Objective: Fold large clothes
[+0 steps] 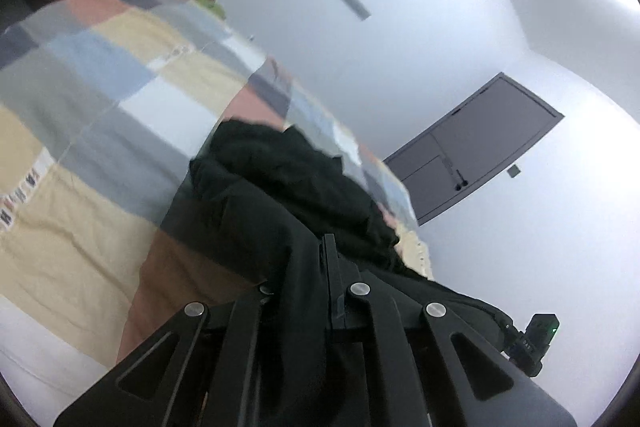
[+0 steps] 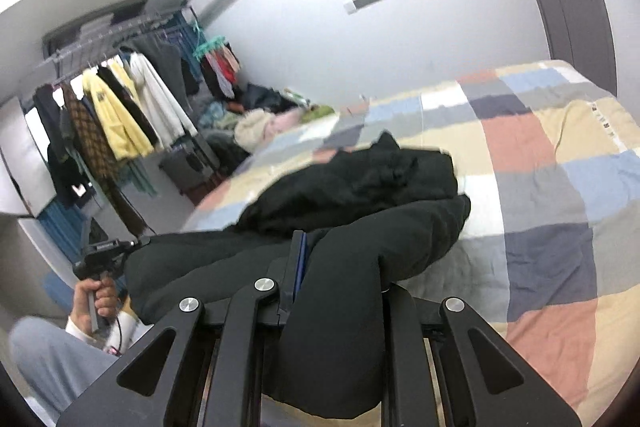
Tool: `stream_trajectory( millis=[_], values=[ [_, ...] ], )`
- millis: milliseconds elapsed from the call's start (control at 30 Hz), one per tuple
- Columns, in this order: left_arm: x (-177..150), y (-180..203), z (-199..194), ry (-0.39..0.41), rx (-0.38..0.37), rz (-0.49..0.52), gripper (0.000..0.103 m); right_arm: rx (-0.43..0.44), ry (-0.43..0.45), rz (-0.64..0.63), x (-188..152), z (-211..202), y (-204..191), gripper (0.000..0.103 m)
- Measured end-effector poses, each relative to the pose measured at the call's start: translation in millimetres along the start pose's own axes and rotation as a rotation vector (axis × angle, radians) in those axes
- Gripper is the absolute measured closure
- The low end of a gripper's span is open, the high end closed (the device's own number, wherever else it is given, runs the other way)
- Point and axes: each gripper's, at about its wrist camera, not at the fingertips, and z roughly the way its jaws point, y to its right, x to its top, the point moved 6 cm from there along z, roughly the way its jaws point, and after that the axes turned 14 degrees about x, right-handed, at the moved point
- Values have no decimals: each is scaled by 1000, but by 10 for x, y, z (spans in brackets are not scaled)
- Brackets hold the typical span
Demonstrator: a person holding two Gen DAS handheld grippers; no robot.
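Observation:
A large black garment (image 1: 276, 195) lies bunched on a bed with a checked quilt (image 1: 100, 75). My left gripper (image 1: 308, 267) is shut on a fold of the black garment and holds it up near the bed's edge. My right gripper (image 2: 320, 259) is shut on another fold of the same black garment (image 2: 360, 195), which drapes over its fingers. The left gripper (image 2: 104, 255), held in a hand, shows at the left of the right wrist view, at the garment's other end. The garment hangs stretched between the two grippers above the quilt (image 2: 540, 163).
A clothes rack (image 2: 112, 99) with hanging jackets stands at the far side of the room. A pile of clothes (image 2: 260, 123) lies by the bed's far end. A dark door (image 1: 472, 147) is in the white wall. The person's grey-trousered leg (image 2: 52, 359) is at lower left.

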Motion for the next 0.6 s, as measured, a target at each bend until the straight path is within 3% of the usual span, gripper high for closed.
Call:
stream_trajectory(
  millis=[233,600],
  values=[
    [234,314,-410,40,-24,48,100,24,32,-5,331,-183,-195,91],
    [529,613,-805,0,-22,113,99,50,-8,-20,576,-339,-473,90]
  ],
)
